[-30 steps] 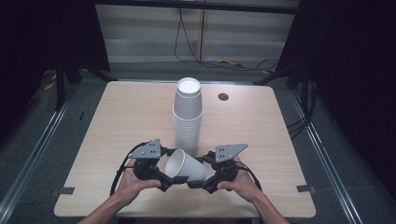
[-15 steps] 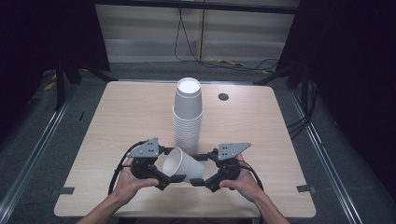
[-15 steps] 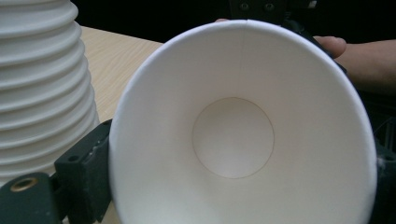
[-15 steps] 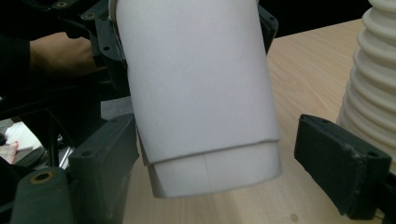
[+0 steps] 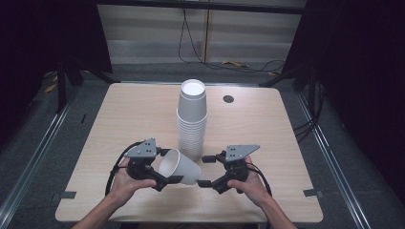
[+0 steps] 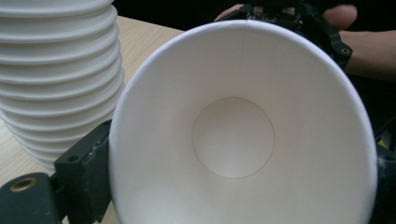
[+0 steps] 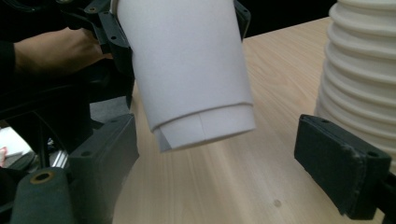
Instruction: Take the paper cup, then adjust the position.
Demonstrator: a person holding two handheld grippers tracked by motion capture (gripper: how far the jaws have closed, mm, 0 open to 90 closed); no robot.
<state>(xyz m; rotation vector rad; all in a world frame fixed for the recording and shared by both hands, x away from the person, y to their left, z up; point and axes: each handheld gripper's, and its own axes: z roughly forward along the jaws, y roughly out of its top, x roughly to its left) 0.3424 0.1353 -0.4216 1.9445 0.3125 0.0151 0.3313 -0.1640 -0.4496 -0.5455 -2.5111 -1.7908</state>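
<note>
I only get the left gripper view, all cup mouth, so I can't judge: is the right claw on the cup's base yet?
Observer: No. The right claw is open, its jaws either side of the base of the cup, not touching.
Operator: Is the base plain?
Observer: No, a second layer sticks out below the outer wall, like a nested cup.
Operator: Cup resting on the table?
Observer: No, the left claw holds it tilted, clear of the table.

left hand-held gripper (image 5: pixel 162 168) gripped white paper cup (image 5: pixel 179 167), lying sideways, near tabletop (image 5: pixel 124 119) edge | right hand-held gripper (image 5: pixel 204 171) open, just right of cup base | cup stack (image 5: pixel 192 119) upright behind
</note>
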